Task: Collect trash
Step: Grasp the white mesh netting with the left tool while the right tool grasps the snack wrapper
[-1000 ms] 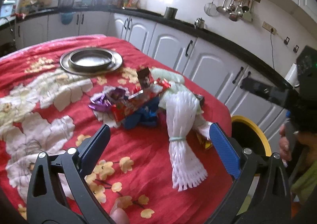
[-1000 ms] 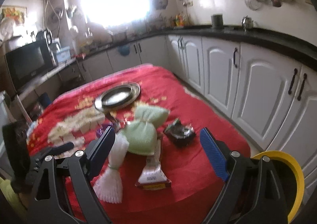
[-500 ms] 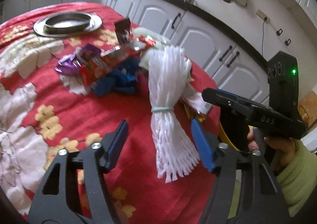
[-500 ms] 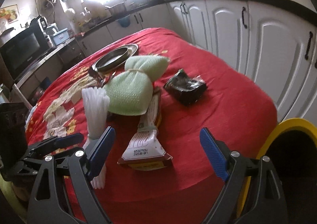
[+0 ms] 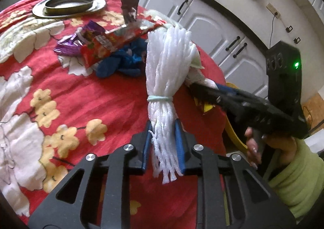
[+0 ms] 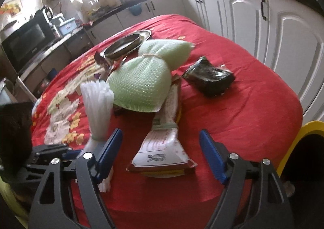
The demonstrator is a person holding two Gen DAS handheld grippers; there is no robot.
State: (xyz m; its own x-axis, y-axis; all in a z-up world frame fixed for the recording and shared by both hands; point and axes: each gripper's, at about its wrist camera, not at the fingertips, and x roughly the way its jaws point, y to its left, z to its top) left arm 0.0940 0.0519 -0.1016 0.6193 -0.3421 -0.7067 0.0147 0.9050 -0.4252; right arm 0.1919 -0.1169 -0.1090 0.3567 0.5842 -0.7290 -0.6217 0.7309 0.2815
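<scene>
A desk under a red flowered cloth (image 5: 85,95) carries a heap of trash. Largest is a pale green foam net bundle (image 6: 141,83), then a white foam net sleeve tied with a band (image 5: 166,71). The left gripper (image 5: 163,146) has just been closing, and its blue fingers (image 5: 179,144) now clamp the sleeve's frayed end. The right gripper (image 6: 161,156) has been narrowing too, fingers still apart around a tied white snack packet (image 6: 162,148), not touching it.

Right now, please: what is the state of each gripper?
Left gripper: just closed, shut on the white foam net.
Right gripper: open, just narrowing, holding nothing; the tied wrapper lies between its jaws.
</scene>
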